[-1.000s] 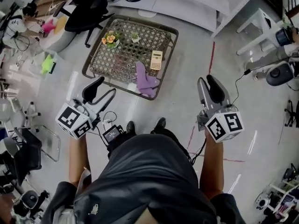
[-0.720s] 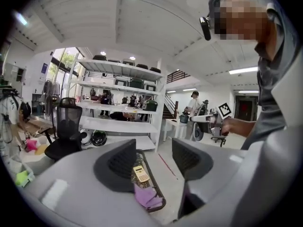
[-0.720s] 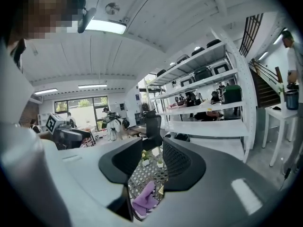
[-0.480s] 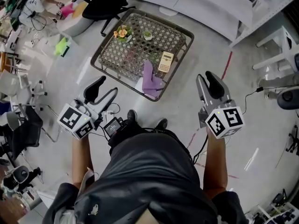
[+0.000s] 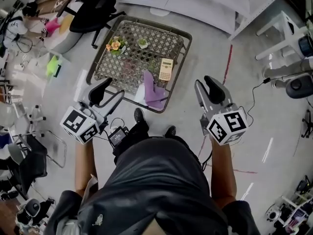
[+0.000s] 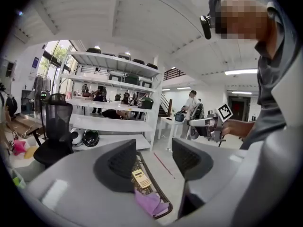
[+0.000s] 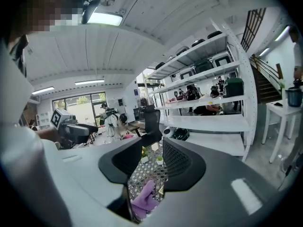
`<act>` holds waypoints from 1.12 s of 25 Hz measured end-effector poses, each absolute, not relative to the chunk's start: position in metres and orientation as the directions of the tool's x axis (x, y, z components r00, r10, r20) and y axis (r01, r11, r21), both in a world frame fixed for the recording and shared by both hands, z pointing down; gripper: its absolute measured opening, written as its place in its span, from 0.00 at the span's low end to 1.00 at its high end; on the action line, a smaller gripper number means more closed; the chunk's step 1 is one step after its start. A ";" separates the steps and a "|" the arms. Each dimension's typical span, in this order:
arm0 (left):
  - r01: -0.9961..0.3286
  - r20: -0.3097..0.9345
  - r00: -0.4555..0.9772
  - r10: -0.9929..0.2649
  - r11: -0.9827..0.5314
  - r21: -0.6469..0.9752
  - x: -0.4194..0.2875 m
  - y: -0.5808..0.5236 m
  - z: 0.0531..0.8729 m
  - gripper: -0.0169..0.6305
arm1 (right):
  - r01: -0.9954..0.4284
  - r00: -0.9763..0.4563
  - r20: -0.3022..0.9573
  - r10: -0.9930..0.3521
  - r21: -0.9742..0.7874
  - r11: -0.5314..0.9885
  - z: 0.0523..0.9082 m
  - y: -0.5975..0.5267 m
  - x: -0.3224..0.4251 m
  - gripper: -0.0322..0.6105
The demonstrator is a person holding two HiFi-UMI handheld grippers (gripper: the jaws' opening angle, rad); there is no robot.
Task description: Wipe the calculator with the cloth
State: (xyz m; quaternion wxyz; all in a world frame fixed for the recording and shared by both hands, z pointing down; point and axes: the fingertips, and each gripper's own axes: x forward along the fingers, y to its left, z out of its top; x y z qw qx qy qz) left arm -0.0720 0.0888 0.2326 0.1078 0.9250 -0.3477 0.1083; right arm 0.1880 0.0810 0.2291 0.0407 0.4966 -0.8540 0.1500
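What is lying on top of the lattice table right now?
A calculator, a purple cloth at the near edge, orange flowers and a small potted plant. Whatever lies beneath the cloth is covered.

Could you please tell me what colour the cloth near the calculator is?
Purple. The cloth shows best in the head view.

You get bright, sharp views; the ceiling lamp (image 7: 103, 18) glares upper left, the floor (image 5: 268, 150) shows glare streaks, fisheye edges bend and darken.
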 end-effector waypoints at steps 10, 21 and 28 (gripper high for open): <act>-0.532 0.232 0.838 -0.494 -0.834 0.147 -0.092 0.020 0.230 0.46 | -0.922 -0.380 0.254 -0.889 -0.184 0.341 0.226 0.057 0.153 0.23; -0.425 0.231 0.896 -0.378 -0.881 0.206 -0.130 -0.015 0.254 0.46 | -0.949 -0.312 0.354 -0.882 -0.149 0.276 0.251 0.024 0.101 0.23; -0.444 0.242 0.889 -0.389 -0.863 0.243 -0.135 -0.022 0.273 0.46 | -0.926 -0.378 0.467 -0.799 -0.188 0.327 0.313 0.014 0.074 0.27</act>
